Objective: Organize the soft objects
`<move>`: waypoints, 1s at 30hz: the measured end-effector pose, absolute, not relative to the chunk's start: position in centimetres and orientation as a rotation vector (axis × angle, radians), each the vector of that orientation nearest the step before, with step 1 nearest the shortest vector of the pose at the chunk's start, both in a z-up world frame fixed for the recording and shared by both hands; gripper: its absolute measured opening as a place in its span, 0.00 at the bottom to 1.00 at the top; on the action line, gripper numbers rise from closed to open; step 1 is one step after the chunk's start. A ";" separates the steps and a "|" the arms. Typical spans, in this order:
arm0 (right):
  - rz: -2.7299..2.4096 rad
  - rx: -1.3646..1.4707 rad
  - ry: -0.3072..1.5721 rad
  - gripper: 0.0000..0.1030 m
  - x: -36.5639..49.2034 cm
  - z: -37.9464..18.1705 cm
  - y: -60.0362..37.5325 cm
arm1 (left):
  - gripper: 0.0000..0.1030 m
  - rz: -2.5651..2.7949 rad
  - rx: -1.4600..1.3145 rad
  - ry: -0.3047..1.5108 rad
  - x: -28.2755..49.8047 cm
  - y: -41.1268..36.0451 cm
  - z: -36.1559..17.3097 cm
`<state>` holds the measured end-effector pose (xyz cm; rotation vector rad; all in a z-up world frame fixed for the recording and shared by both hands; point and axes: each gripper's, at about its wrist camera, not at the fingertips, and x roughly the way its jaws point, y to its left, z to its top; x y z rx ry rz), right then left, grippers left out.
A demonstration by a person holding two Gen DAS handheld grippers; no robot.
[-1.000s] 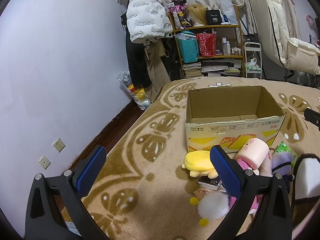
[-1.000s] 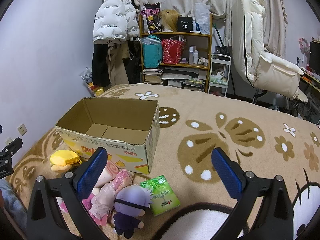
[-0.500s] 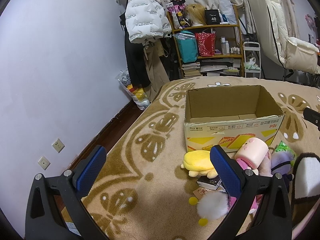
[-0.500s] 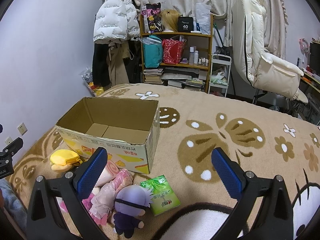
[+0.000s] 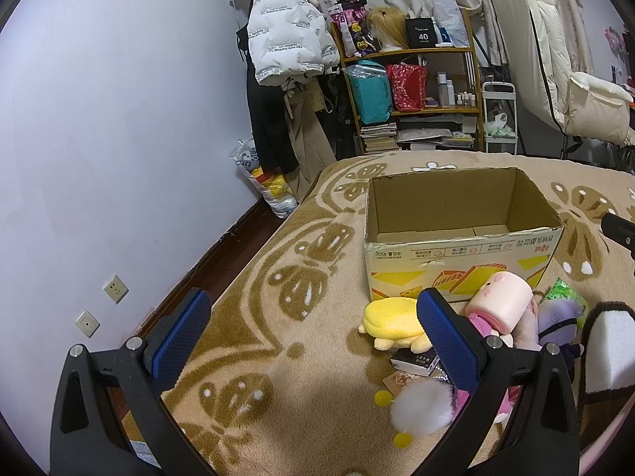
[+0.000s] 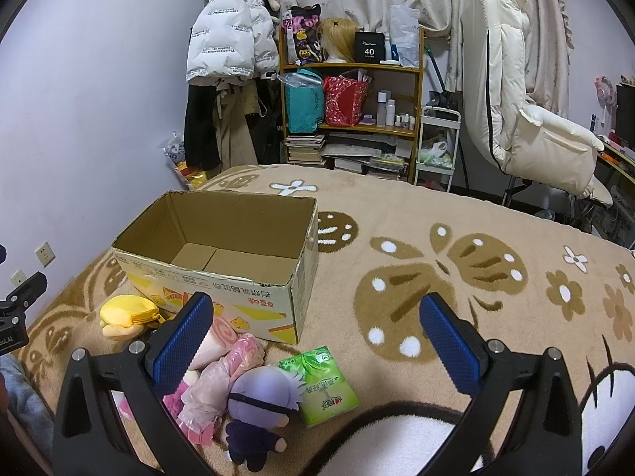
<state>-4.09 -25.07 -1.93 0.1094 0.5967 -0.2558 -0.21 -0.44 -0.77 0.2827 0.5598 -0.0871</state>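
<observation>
An empty open cardboard box point(image 5: 460, 254) point(image 6: 222, 273) stands on the patterned blanket. Soft things lie heaped against its front: a yellow plush point(image 5: 393, 319) point(image 6: 123, 313), a pink roll-shaped plush point(image 5: 500, 303) point(image 6: 216, 339), a purple-haired doll point(image 6: 258, 404) point(image 5: 557, 317), a green tissue pack point(image 6: 321, 380) and a white pom-pom point(image 5: 422, 406). My left gripper point(image 5: 313, 341) hovers open to the left of the heap. Above the doll and tissue pack my right gripper point(image 6: 317, 341) is open too. Neither holds anything.
A small dark box point(image 5: 414, 359) lies beside the yellow plush. At the back stand a wooden shelf point(image 6: 351, 119) full of bags and books, hanging coats point(image 6: 230, 59) and a cream reclining chair point(image 6: 528, 119). The wall point(image 5: 99, 158) runs along the bed's left side.
Nothing has been grasped or moved on the bed. The left wrist view has drifted very slightly; both grippers stay open.
</observation>
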 end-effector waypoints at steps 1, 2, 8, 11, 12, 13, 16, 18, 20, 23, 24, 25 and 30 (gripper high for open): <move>-0.256 0.109 0.597 1.00 -4.1 -1.9 -25.1 | 0.99 -0.088 0.283 0.561 -0.2 -0.4 -0.8; -0.254 0.110 0.597 1.00 -4.1 -1.9 -25.1 | 0.99 -0.088 0.283 0.561 -0.2 -0.4 -0.8; -0.254 0.109 0.597 1.00 -4.1 -1.9 -25.1 | 0.99 -0.088 0.282 0.560 -0.2 -0.5 -0.9; -0.255 0.109 0.598 1.00 -4.1 -2.0 -25.1 | 0.99 -0.087 0.283 0.560 -0.2 -0.5 -0.8; -0.254 0.110 0.598 1.00 -4.1 -2.0 -25.1 | 0.99 -0.087 0.283 0.560 -0.2 -0.5 -0.8; -0.255 0.110 0.598 1.00 -4.1 -2.0 -25.1 | 0.99 -0.087 0.283 0.559 -0.2 -0.5 -0.8; -0.255 0.109 0.599 1.00 -4.2 -1.8 -25.3 | 0.99 -0.087 0.284 0.559 -0.2 -0.5 -0.8; -0.255 0.109 0.599 1.00 -4.2 -1.6 -25.5 | 0.99 -0.087 0.285 0.560 -0.2 -0.5 -0.9; -0.255 0.109 0.600 1.00 -4.3 -1.5 -25.8 | 0.99 -0.087 0.284 0.560 -0.2 -0.5 -0.8; -0.252 0.109 0.608 1.00 -4.3 -1.8 -25.4 | 0.99 -0.088 0.284 0.561 -0.2 -0.5 -0.8; -0.250 0.110 0.615 1.00 -3.9 -2.2 -24.9 | 0.99 -0.089 0.285 0.562 -0.2 -0.5 -0.9; -0.250 0.109 0.619 1.00 -3.6 -2.2 -25.0 | 0.99 -0.091 0.285 0.564 -0.2 -0.5 -0.9; -0.244 0.149 0.654 1.00 -3.3 -2.6 -25.8 | 0.99 -0.109 0.291 0.580 0.0 -0.7 -1.3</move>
